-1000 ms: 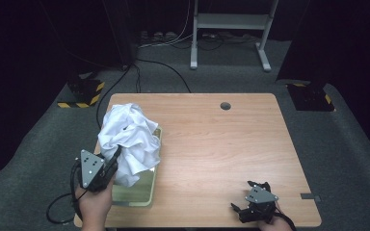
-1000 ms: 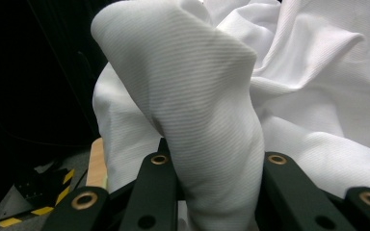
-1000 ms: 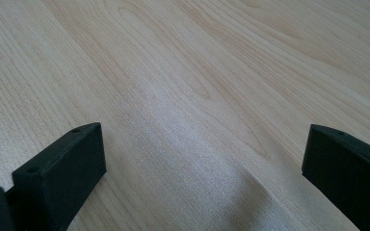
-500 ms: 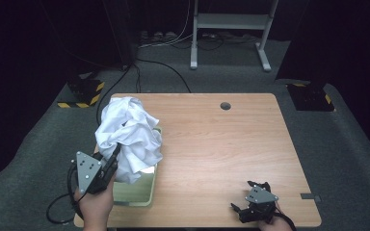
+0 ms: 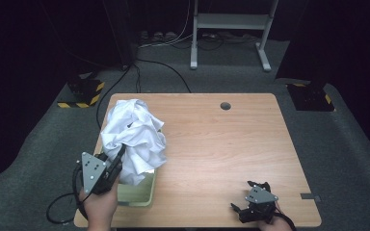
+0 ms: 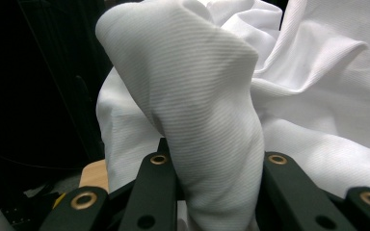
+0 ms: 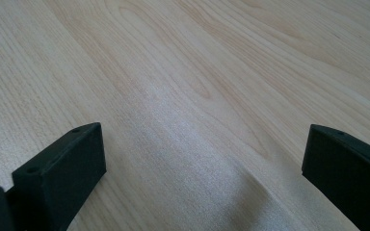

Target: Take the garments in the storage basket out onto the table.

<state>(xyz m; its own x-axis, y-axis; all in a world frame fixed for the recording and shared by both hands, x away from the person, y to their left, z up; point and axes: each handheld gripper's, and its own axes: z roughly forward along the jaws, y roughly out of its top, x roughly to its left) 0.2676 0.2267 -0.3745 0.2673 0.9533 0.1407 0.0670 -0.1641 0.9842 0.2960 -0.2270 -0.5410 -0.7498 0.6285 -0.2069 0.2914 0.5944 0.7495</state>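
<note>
Since the earlier frame, the left gripper (image 5: 118,161) had drawn back toward the table's near-left corner, and the cloth (image 5: 134,137) had leaned that way with it, rising a little over the bin (image 5: 137,195). Its jaws were pinching a thick fold of the cloth (image 6: 207,120), which bulged up between them in the left gripper view. The rest of the white bundle lay heaped beyond and to the right of that pinch, its lower end apparently still inside the pale green bin, though the folds hid the bin's far rim. The right gripper (image 5: 250,211) rested at the near-right edge of the table (image 5: 221,144), jaws spread wide over bare wood (image 7: 197,96) and holding nothing. It sat well apart from the cloth, so the left hand was by far the nearer. Any lift clear of the bin would likely run up and toward the person.
</note>
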